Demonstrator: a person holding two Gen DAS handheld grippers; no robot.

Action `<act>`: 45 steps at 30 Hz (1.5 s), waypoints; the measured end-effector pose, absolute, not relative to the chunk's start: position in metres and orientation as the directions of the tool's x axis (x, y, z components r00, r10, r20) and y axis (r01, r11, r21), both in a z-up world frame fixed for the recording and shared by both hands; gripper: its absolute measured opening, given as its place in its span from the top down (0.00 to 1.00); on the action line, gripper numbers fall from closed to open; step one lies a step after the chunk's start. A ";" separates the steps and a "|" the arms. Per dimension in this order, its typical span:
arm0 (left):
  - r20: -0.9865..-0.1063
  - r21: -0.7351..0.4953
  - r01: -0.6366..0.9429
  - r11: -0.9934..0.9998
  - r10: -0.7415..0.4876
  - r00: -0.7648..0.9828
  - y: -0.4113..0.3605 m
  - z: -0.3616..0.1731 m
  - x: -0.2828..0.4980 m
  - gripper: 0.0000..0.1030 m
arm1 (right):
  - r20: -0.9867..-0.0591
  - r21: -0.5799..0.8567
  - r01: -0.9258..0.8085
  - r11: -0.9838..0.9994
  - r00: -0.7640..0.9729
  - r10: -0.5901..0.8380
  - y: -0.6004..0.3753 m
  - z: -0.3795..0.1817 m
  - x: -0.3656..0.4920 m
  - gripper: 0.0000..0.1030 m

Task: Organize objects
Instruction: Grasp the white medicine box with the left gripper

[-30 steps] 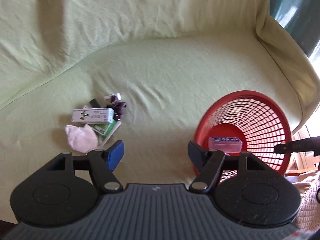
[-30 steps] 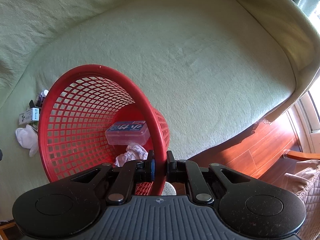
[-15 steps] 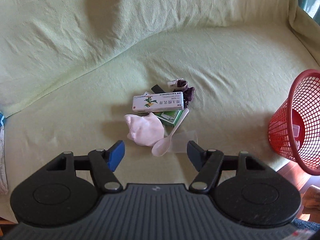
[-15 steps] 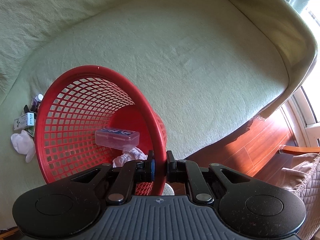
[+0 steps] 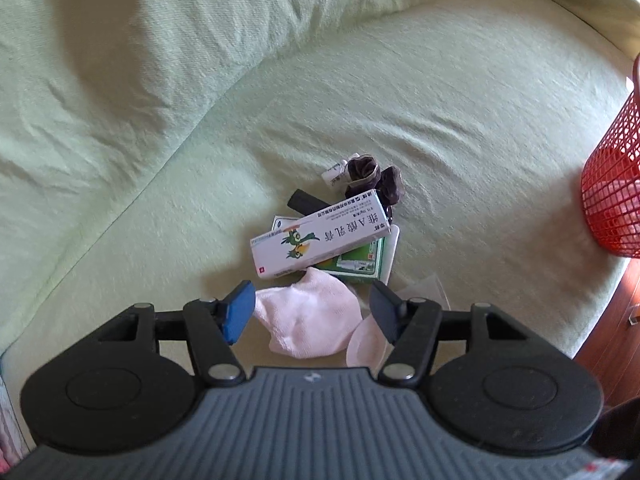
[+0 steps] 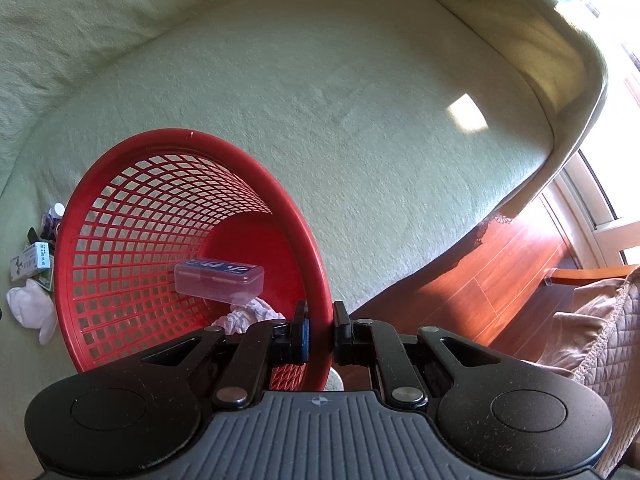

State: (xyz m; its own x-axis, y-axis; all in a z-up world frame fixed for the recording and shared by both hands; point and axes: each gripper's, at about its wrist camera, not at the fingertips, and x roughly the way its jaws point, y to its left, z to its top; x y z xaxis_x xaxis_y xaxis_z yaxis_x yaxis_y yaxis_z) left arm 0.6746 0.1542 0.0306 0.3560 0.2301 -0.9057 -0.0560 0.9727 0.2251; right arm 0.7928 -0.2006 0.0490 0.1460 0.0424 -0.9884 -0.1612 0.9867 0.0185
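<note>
A: Left gripper (image 5: 310, 314) pose?

B: Angled down over the sofa seat (image 5: 460, 128), jaws spread wide, nothing held. The pink sock (image 5: 308, 320) lies in the gap between the fingers; I cannot tell whether either pad touches it. A translucent plastic spoon (image 5: 366, 342) sits beside the sock, its bowl partly behind the right finger.

A: Change against the frame half a second ago?

B: The left gripper has closed in on the pile. The sock was ahead of the fingertips then; now it sits between them. The basket has slid almost out of the left view, only a strip at the right edge.

A: Rest of the pile?

B: White medicine box (image 5: 320, 238) with a bird print lies tilted across a green box (image 5: 358, 266). Behind them a black flat piece (image 5: 308, 202), a dark brown stocking (image 5: 374, 178) and a small white item I cannot identify.

A: Right gripper (image 6: 320, 326)?

B: Pinching the rim of the red mesh basket (image 6: 120, 248), one finger inside, one outside. The basket is tipped, mouth towards the camera. Grip unchanged from the earlier frames.

A: Basket contents?

B: A clear plastic case (image 6: 218, 280) with blue lettering and crumpled white paper (image 6: 250, 314) just below it. The case has shifted a little inside.
</note>
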 end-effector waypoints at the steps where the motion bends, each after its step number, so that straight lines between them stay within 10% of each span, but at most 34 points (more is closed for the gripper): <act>1: -0.908 0.230 -0.025 0.973 0.223 0.355 0.156 0.024 0.680 0.42 | -0.988 0.016 -0.156 0.988 0.148 0.039 -0.200 0.049 0.792 0.93; 21: -0.959 0.178 0.345 0.921 0.084 0.271 0.187 -0.056 0.743 0.37 | -0.990 -0.015 -0.033 0.999 0.140 -0.010 -0.200 0.051 0.791 0.91; 28: -0.968 0.173 0.445 0.878 0.068 0.242 0.183 -0.065 0.743 0.55 | -0.991 -0.017 -0.026 1.000 0.133 -0.014 -0.199 0.052 0.791 0.91; 45: -0.949 0.122 0.109 0.987 0.084 0.304 0.183 0.001 0.737 0.68 | -0.990 0.026 -0.018 1.000 0.137 0.028 -0.204 0.053 0.786 0.92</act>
State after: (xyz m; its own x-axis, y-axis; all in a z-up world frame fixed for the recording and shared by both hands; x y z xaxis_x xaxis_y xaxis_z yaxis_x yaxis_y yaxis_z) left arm 0.7373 0.1833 0.0006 0.3038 0.0837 -0.9491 0.1090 0.9865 0.1219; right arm 0.7856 -0.2043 0.0527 0.1373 0.0278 -0.9901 -0.0182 0.9995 0.0255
